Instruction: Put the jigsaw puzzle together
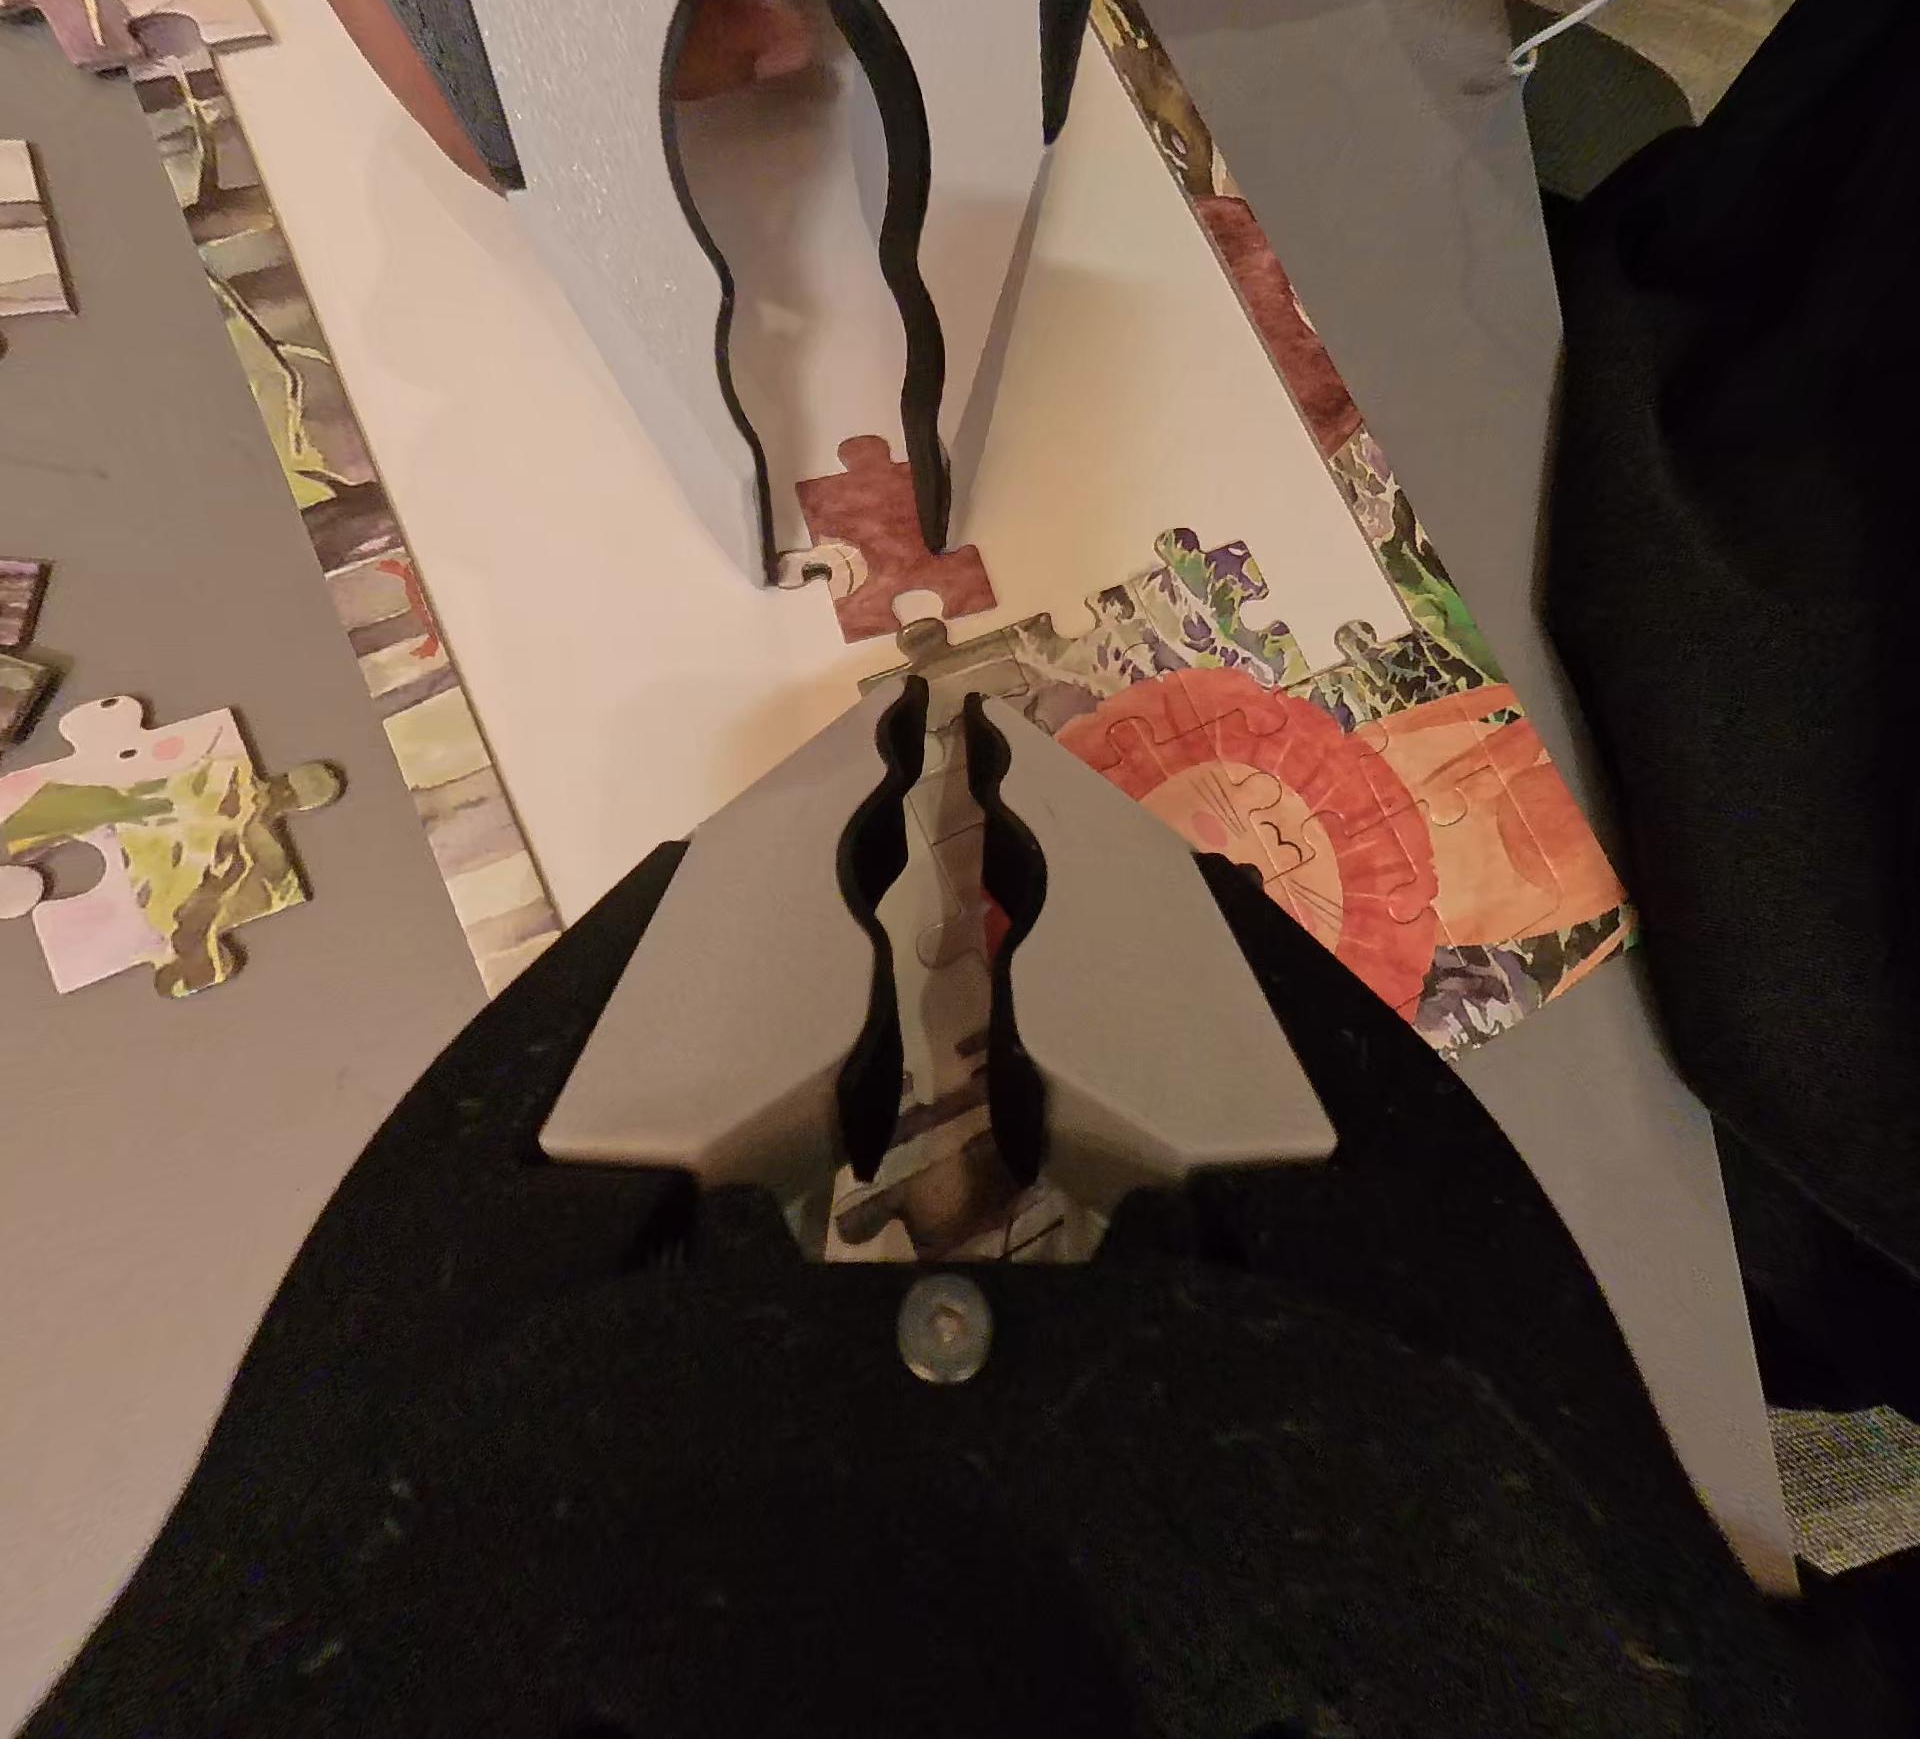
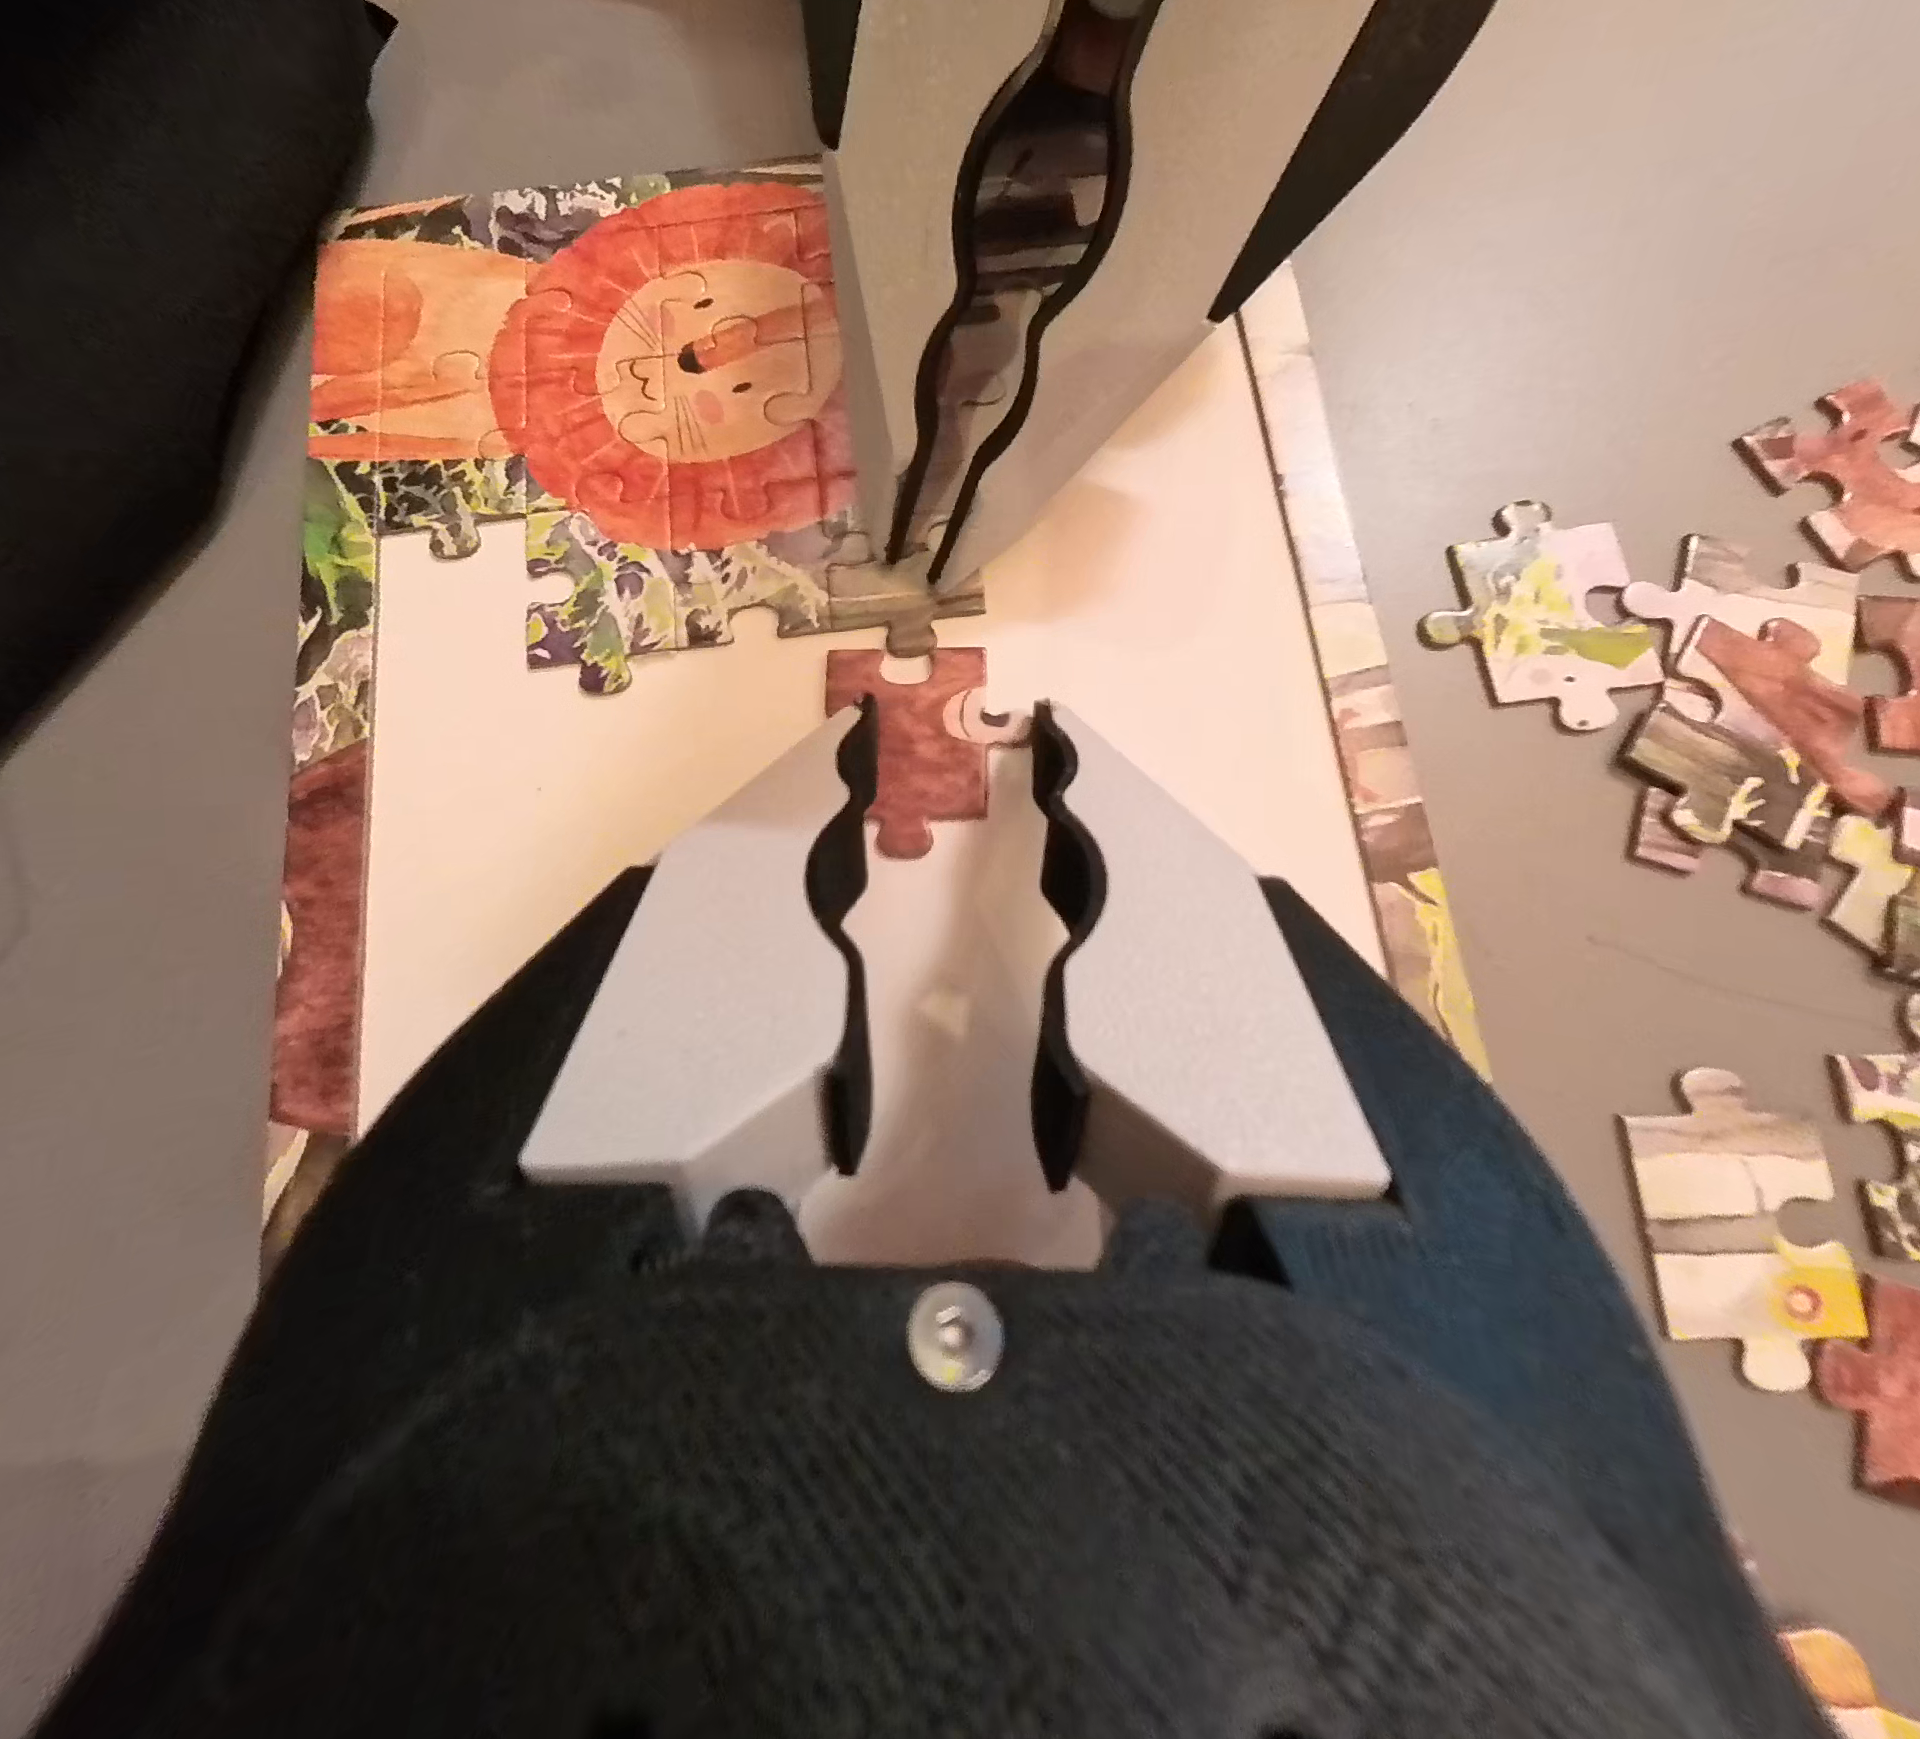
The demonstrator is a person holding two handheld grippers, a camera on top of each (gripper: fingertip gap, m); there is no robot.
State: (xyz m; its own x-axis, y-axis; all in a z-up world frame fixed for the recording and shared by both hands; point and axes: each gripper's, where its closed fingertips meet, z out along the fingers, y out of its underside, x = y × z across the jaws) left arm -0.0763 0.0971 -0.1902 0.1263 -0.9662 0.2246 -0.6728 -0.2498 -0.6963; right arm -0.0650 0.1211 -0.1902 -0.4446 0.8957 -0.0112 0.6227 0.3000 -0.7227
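Resting flat on the white puzzle tray, a brown piece meets the grey piece's tab at the lion section. The right gripper straddles it, jaws apart (tips at its edges). The left gripper presses the grey piece, jaws nearly closed. Loose pieces lie on the grey table.

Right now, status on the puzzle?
Right hand-held gripper open around brown piece. Left hand-held gripper nearly shut, tips on grey piece. Tab meets notch. Nothing in the way.
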